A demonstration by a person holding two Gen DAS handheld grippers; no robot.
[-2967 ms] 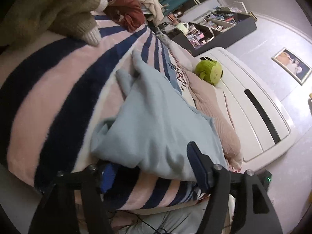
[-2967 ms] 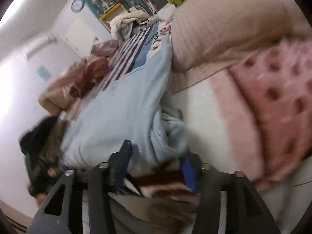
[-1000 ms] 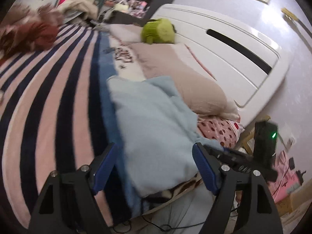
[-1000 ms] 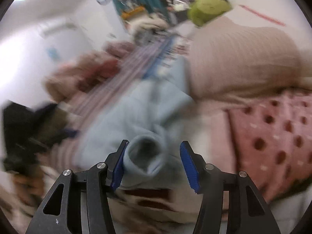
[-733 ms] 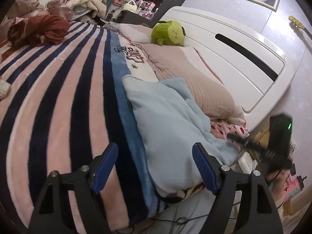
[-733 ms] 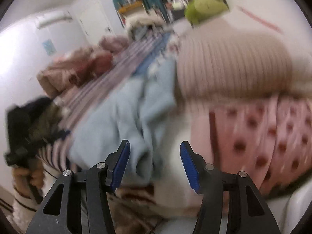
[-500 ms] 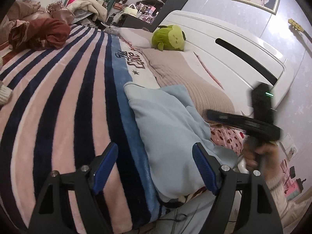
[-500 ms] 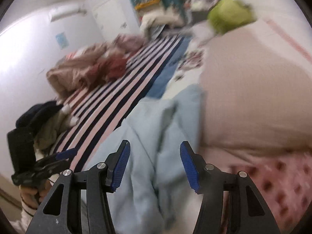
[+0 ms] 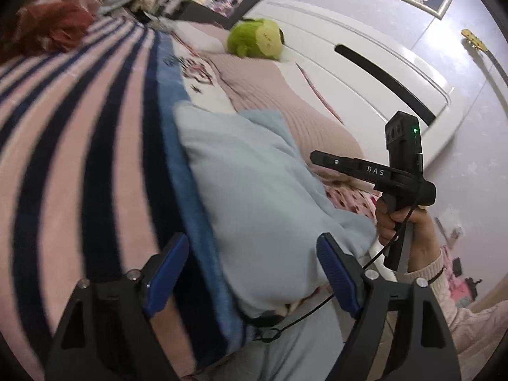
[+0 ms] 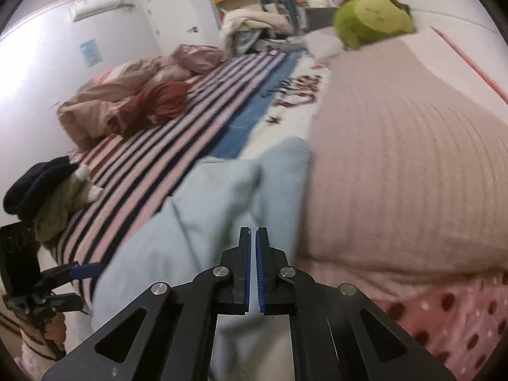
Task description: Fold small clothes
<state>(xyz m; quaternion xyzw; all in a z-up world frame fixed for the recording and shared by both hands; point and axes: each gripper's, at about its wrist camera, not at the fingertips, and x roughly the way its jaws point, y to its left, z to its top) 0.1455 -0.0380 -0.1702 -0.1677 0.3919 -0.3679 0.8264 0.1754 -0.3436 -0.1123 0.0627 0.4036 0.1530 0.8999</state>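
the left wrist view looks from the bed's near edge, close and low, across the striped blanket [image 9: 95, 120] toward the headboard [image 9: 365, 63]. the right wrist view faces down the bed toward the far wall. both share the light blue garment [image 9: 254, 190] [image 10: 197, 222] and green plush [image 9: 255, 39] [image 10: 371, 16].

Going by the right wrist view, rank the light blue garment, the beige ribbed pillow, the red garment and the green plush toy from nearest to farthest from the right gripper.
From the right gripper:
1. Light blue garment, directly beneath and ahead of the jaws.
2. Beige ribbed pillow, just to the right.
3. Red garment, well off to the left on the striped blanket.
4. Green plush toy, far end, upper right.
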